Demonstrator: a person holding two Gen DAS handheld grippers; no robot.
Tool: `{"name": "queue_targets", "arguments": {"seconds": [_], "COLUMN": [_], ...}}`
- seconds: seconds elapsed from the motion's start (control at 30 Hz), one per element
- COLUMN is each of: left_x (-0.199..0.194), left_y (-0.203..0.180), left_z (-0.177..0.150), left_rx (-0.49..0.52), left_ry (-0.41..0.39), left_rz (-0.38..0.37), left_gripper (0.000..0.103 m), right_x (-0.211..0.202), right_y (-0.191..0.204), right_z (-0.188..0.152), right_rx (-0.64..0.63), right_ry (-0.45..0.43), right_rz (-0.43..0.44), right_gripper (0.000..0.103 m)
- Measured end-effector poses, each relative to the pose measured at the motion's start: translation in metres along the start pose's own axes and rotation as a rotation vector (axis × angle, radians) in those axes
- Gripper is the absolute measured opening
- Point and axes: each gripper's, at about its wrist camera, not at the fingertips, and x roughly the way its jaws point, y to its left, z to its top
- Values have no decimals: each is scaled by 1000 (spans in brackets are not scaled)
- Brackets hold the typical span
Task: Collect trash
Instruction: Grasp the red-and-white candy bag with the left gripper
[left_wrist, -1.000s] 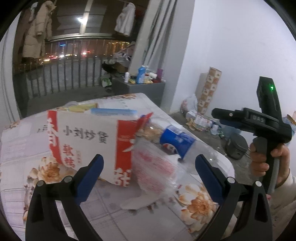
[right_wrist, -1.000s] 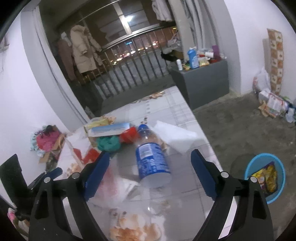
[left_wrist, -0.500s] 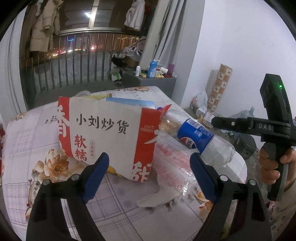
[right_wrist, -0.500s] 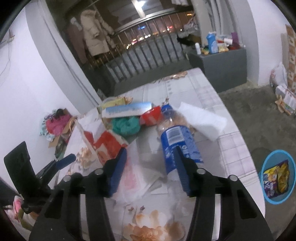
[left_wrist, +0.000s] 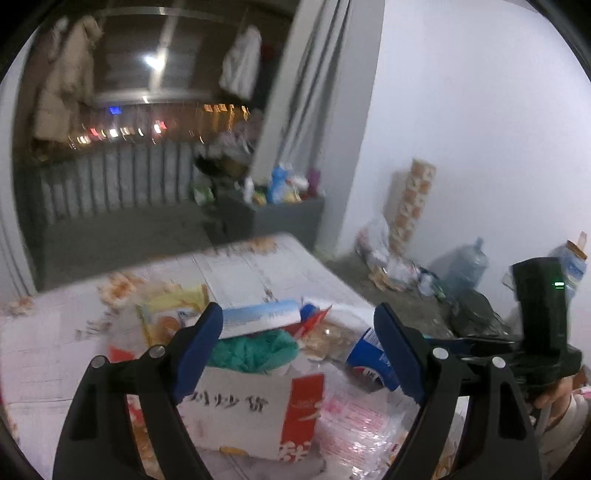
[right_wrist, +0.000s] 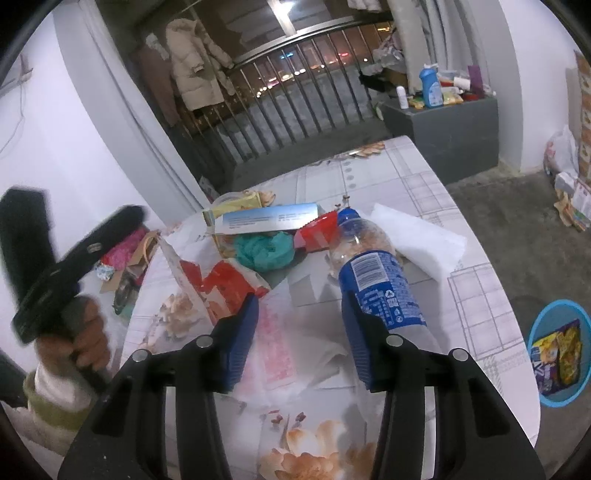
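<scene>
- Our right hand-held gripper (right_wrist: 299, 339) is closing, its jaws straddling clear plastic wrapping (right_wrist: 280, 332) on the table (right_wrist: 424, 184); the blue-labelled plastic bottle (right_wrist: 373, 280) lies beside, outside them.
- Our left hand-held gripper (left_wrist: 299, 354), unladen and narrowing, hovers over the red-and-white paper bag (left_wrist: 251, 410), poised to take it.

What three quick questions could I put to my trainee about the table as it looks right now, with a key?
1. True or false: the blue-label bottle stands upright on the table.
2. Where is the blue basin? A on the table; B on the floor beside it; C under the bottle.
3. What colour is the crumpled item right by the long blue-and-white box?
Key: 1 false, it lies on its side; 2 B; 3 teal green.
</scene>
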Motion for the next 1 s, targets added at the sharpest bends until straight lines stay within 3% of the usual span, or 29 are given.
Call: {"name": "queue_targets", "arguments": {"seconds": [0.07,0.17,0.33,0.57,0.83,1.0], "left_x": [18,21,-17,-61,-55,-51], "left_y": [14,37,60,58,46,48], "left_z": [2,-4,-24,-77,-148,-160], "left_rx": [-35,-121,-228,-290,-398,-440], "left_ry": [71,132,156,242,349,332], "left_rz": [11,11,-43,-17,-5,11], "left_gripper": [62,49,46,46,46,46], "right_x": [-3,-10,-7,0,15,19], "right_y": [1,0,-3,7,25,56], "right_z": [-1,-4,-8,-12,-18,-21], "right_rx": [-3,-13,-6,-28,-63,-148], "right_ry": [-4,-13,10,33,82,101], "right_rz": [1,0,7,39,93,176], "right_gripper": [43,42,42,42,42,42]}}
